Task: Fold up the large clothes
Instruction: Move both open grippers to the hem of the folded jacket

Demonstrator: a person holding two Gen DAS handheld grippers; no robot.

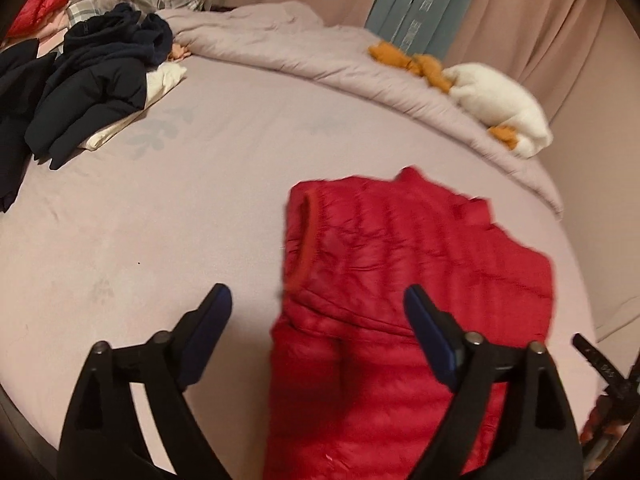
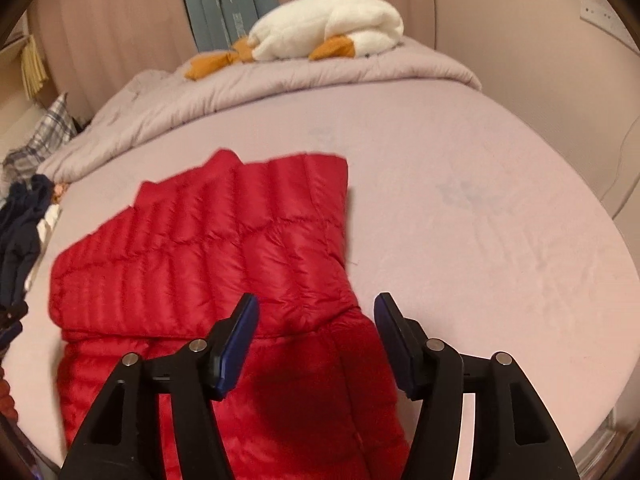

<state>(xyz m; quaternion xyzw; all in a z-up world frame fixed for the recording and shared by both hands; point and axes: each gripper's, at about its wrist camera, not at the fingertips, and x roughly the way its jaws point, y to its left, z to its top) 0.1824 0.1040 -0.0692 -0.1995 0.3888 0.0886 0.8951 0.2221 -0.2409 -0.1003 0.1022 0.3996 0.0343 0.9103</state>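
**Red down jacket lies partly folded, both grippers empty**

The red down jacket [image 1: 400, 280] lies on the bed sheet [image 1: 160, 220]. Left gripper [image 1: 318, 308] gapes wide, empty; the jacket is at its 1 o'clock. Right gripper [image 2: 316, 316] stands apart, holding nothing; jacket at 10.

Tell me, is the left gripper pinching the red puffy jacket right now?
Apart. In the left wrist view the left gripper has its jaws spread wide above the red puffy jacket, which lies flat on the bed; neither pad presses on it.
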